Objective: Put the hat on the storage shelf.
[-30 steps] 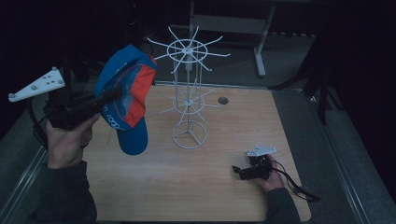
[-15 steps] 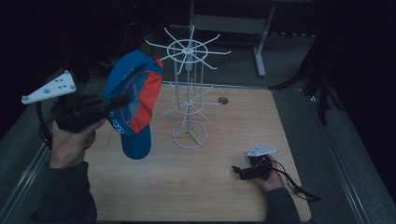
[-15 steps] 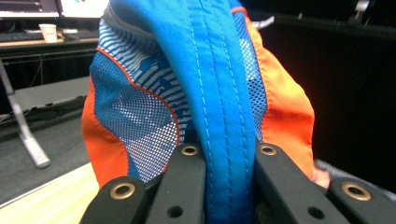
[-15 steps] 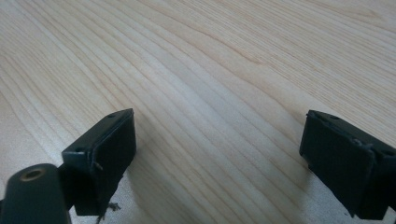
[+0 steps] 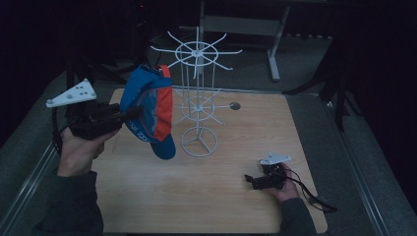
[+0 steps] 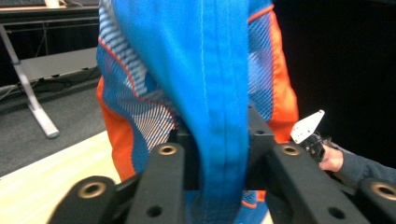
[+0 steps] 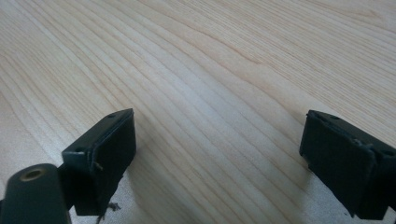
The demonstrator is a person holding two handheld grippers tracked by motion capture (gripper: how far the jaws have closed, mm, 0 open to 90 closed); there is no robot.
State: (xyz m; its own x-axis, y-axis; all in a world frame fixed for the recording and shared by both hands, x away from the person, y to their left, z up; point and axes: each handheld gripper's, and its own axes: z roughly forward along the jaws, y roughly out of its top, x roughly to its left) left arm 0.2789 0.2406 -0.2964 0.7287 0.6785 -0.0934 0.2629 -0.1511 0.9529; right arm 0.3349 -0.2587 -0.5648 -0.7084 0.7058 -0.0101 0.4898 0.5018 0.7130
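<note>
Your left gripper [image 5: 129, 114] is clamped on a cap [image 5: 150, 110], the jaws pinching a fold of its blue fabric so that the cap hangs in the air above the left part of the table [image 5: 206, 206], just beside the white wire rack [image 5: 197, 101]. The cap is mostly bright blue, with an orange-red panel down one side and a blue brim pointing downward; pale lettering runs along the lower edge of the crown (too small to read). In the left gripper view the cap [image 6: 205, 93] shows a stitched blue seam running straight down between the jaws, flanked by patches of fine blue-and-white weave edged in orange. Its top edge sits close to one of the rack's upper spokes, though you cannot tell from the high view whether they touch.

Your right gripper [image 5: 256, 181] rests low on the table near the front right, well apart from the cap. In the right gripper view the right gripper [image 7: 217, 144] has its jaws spread wide with bare wood grain between them.
</note>
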